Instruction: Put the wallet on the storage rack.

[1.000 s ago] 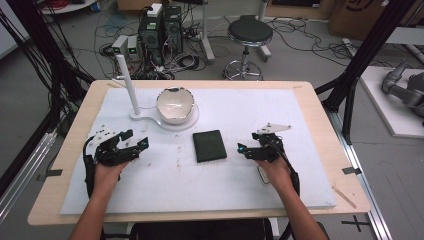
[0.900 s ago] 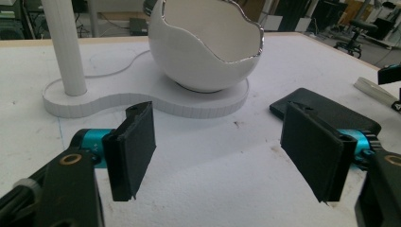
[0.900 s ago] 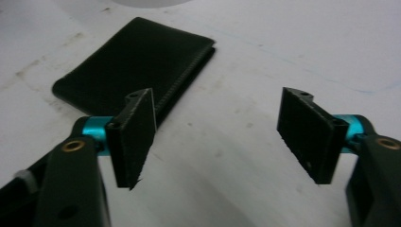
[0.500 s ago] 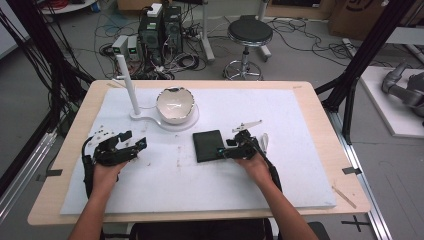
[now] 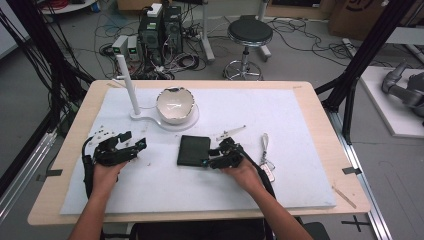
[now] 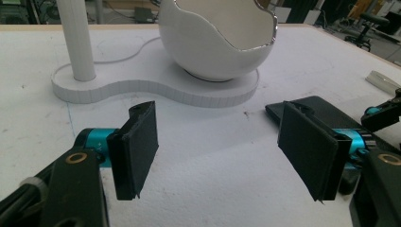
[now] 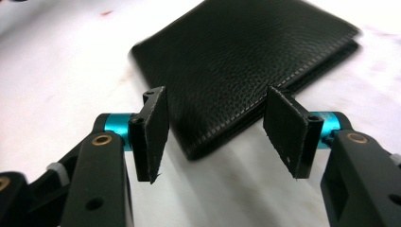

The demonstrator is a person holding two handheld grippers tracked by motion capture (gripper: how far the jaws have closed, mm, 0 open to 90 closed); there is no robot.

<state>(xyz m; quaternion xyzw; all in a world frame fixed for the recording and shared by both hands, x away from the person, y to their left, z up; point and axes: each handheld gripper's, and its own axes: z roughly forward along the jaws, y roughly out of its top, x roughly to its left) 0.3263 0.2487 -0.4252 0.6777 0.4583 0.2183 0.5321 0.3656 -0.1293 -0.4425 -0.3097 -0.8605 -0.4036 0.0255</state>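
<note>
My right claw [image 5: 212,161] sits at the near right corner of the black wallet [image 5: 193,150], which lies flat and closed on the white mat in the middle of the worktop [image 5: 310,95], just near of the white bowl [image 5: 175,105] on its stand. In the right gripper view the wallet's [image 7: 246,61] stitched corner lies between and just beyond my two pads [image 7: 153,132], but neither pad presses on the leather: the claw is released, its jaws having just shifted width as I came in, with the corner not yet gripped.

My left claw [image 5: 131,148] rests well to the left of the wallet, jaws spread with nothing between them; in the left gripper view I look past its pads [image 6: 137,149] at bare mat, the bowl [image 6: 217,38] and the white post [image 6: 78,38] beside it.

I judge this to be the approach step of picking up the wallet. The next move calls for easing the right claw a little farther forward and low, so one pad slides under the corner's edge or both straddle the folded thickness, then clenching firmly. The leather looks smooth and the wallet lies flush on the mat, so a shallow bite may slip or just push it away.

A small key tag [image 5: 265,160] lies to the right of my right hand.
</note>
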